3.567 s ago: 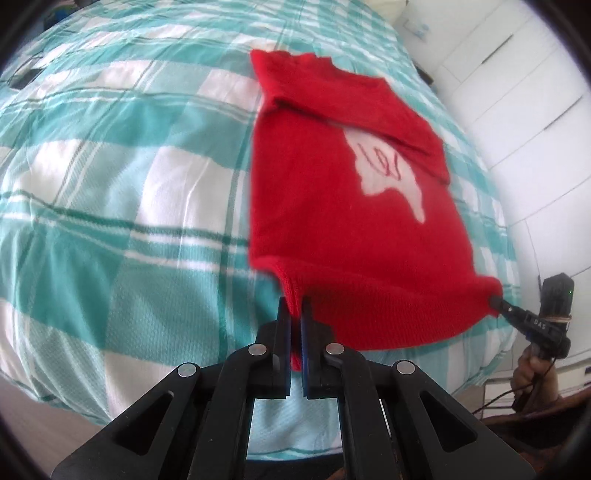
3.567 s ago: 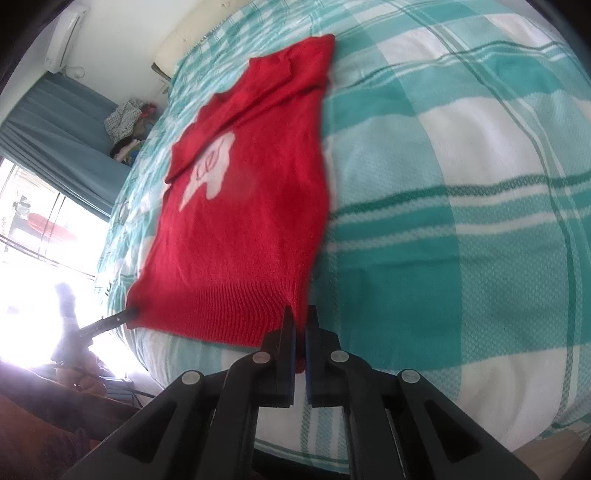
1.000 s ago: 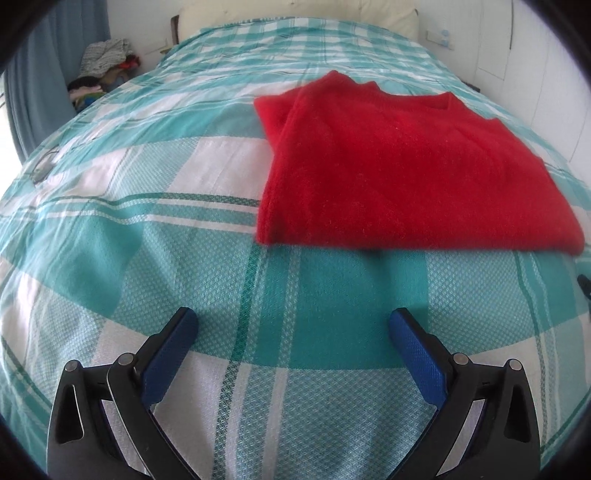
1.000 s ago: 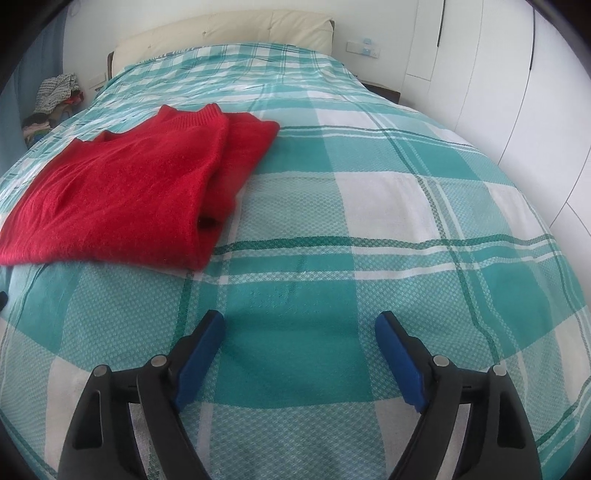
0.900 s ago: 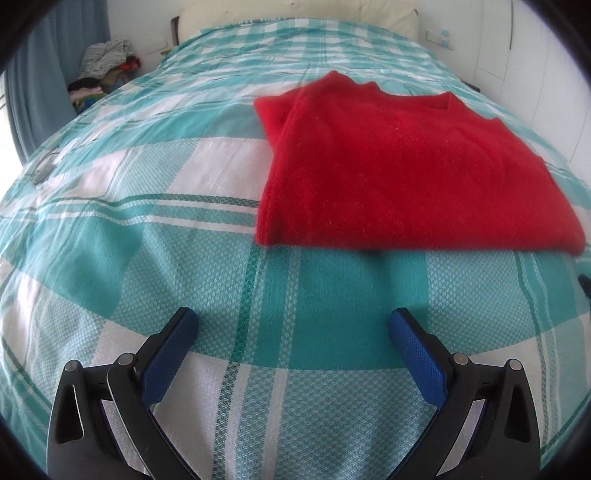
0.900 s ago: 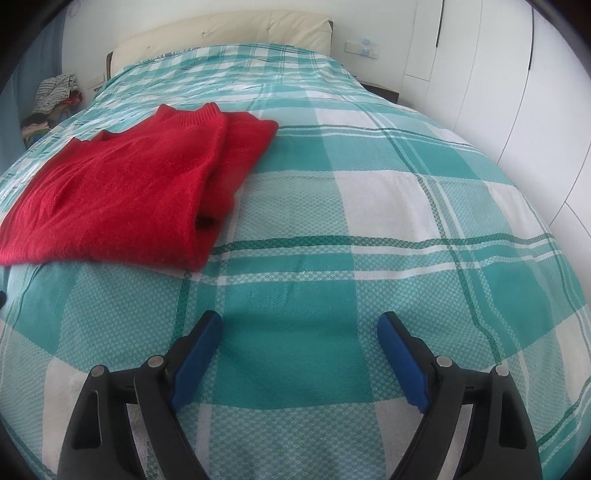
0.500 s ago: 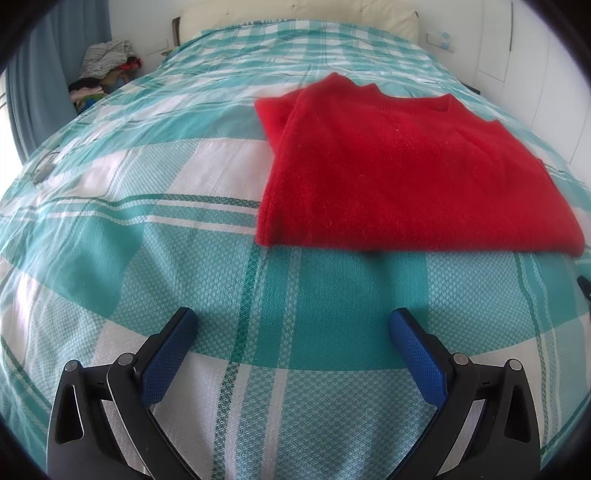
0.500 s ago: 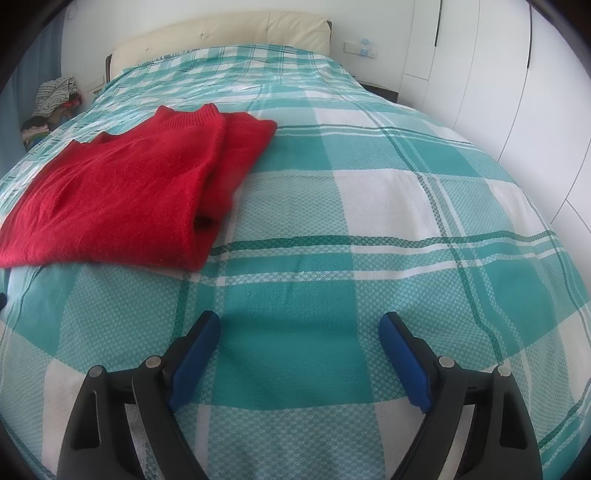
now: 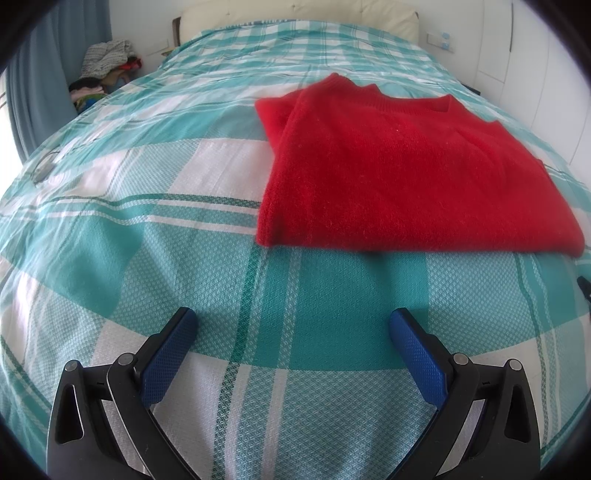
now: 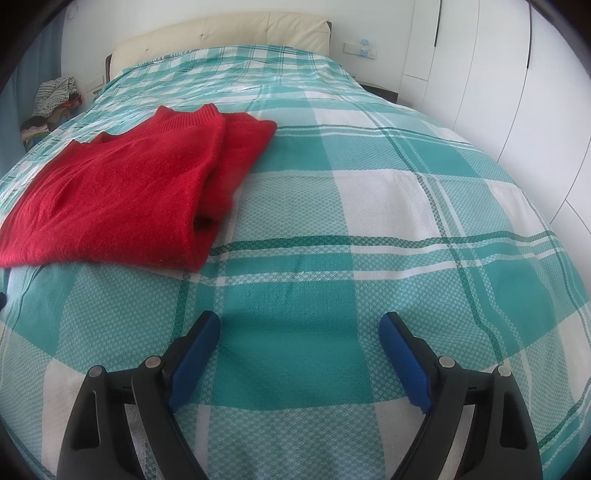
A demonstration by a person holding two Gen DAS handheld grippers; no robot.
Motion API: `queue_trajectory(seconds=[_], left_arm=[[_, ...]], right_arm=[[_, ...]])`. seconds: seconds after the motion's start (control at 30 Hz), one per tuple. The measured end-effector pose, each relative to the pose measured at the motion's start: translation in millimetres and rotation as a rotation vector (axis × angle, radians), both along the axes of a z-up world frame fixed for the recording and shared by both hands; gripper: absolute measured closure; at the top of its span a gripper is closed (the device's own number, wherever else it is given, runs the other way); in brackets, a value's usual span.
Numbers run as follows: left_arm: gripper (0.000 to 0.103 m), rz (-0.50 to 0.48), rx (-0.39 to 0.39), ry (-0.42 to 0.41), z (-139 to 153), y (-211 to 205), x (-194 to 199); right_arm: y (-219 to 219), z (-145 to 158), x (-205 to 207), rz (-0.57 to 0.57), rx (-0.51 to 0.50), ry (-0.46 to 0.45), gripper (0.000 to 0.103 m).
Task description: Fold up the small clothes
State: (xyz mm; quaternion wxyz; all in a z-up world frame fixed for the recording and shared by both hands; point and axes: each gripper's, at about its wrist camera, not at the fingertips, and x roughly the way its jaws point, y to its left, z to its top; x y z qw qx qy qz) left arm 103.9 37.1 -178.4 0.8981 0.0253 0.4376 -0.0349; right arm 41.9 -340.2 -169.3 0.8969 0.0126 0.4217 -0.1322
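My left gripper [image 9: 291,325] is spread wide w/ nothing between the blue pads, low over the teal plaid bedspread [image 9: 155,258]. Right gripper [image 10: 300,328] same: wide, holding nothing. Red sweater [image 9: 399,177] lies folded flat on the bed, ahead of both, apart from my fingers. Clothes pile [image 9: 103,66] sits near the headboard [image 10: 221,33].

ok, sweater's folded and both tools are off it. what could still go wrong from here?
1. The red sweater has loose layers gaping at its near right corner, so a nudge from the open right tool could splay the fold.
2. The lower layer sticks out past the top one at the far end, so the stack is uneven.
3. The left tool is open, low over the plaid bedspread, and could snag it.
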Motion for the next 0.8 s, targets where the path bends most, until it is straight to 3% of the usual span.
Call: queue_trajectory(seconds=[0.8], left_arm=[[0.0, 0.01, -0.005, 0.011, -2.4, 1.6, 2.8]], right_arm=[[-6.8, 0.4, -3.6, 0.01, 0.038, -0.018, 0.012]])
